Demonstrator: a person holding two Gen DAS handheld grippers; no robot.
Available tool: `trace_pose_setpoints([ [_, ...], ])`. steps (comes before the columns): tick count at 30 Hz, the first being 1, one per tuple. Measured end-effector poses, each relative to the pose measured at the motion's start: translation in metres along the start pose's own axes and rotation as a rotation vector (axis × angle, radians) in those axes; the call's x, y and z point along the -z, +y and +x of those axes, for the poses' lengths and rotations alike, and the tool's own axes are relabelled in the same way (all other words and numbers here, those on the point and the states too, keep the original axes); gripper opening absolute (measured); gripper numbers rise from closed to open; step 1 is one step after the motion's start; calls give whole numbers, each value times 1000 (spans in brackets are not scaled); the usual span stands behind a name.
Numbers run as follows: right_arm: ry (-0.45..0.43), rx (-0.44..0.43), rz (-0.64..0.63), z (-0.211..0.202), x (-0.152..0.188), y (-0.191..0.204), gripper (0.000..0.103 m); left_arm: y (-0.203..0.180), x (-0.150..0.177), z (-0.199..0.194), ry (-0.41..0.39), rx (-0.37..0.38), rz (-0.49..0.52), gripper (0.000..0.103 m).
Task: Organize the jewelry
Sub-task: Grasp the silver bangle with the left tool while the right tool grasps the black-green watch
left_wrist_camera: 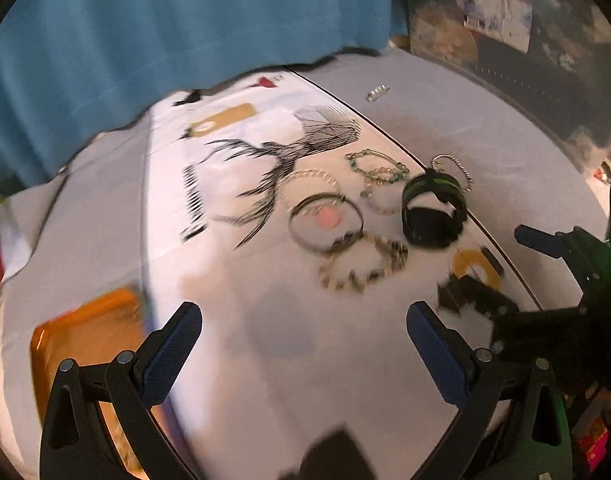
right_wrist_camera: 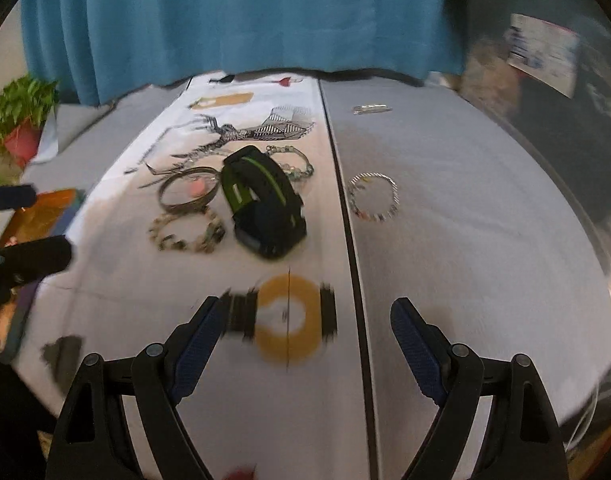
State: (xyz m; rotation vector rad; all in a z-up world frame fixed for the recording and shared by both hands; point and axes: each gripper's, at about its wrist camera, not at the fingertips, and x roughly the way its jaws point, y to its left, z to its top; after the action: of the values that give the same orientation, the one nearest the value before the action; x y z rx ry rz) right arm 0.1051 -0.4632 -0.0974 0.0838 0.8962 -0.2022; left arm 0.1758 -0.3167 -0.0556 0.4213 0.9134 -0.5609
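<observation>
Teal curtain (right_wrist_camera: 241, 16) behind my grey table (right_wrist_camera: 465, 240) | plant (right_wrist_camera: 21, 116) at 10 | orange tray (left_wrist_camera: 85, 332) at 8 | left gripper (left_wrist_camera: 303, 320) and right gripper (right_wrist_camera: 303, 316) both wide, empty

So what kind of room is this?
Probably a home, perhaps a living room: a cloth-covered table spread with bracelets, a blue curtain behind, and a potted plant at the side.

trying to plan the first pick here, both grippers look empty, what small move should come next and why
Probably ease the right gripper forward toward the black and green band. Both grippers hang open with nothing between the fingers, and the band lies just ahead of the right one on the white printed cloth, bulkier than the thin bracelets near it. The left gripper sits farther back.
</observation>
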Motion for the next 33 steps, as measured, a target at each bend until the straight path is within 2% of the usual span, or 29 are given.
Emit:
trace_pose_setpoints([
  [7,-10,-40,-16,31,-17,-2,89,3,-32,56,63,-34,14,102],
  [11,7,-56,-33,38,-25,2,94,10,-39,79,119,3,-16,102],
  [15,11,-61,-41,43,-29,3,95,12,-48,92,142,57,-40,102],
  [22,20,-53,-30,46,-34,4,97,11,-61,106,198,93,-72,102],
  [23,19,-52,-31,46,-34,4,95,11,-61,105,198,101,-72,97],
  [24,7,-55,-33,44,-33,4,84,12,-60,100,178,111,-76,91],
  [25,-18,-62,-43,39,-32,6,70,12,-59,96,156,119,-76,70],
  [26,-31,-57,-55,36,-32,9,48,12,-60,92,142,121,-70,59],
  [27,-31,-22,-75,34,-30,12,48,12,-59,88,139,113,-64,59],
  [30,-22,-35,-61,29,-27,11,48,14,-54,76,127,147,-76,59],
  [33,-21,-39,-32,19,-22,6,48,16,-50,59,103,148,-69,59],
])
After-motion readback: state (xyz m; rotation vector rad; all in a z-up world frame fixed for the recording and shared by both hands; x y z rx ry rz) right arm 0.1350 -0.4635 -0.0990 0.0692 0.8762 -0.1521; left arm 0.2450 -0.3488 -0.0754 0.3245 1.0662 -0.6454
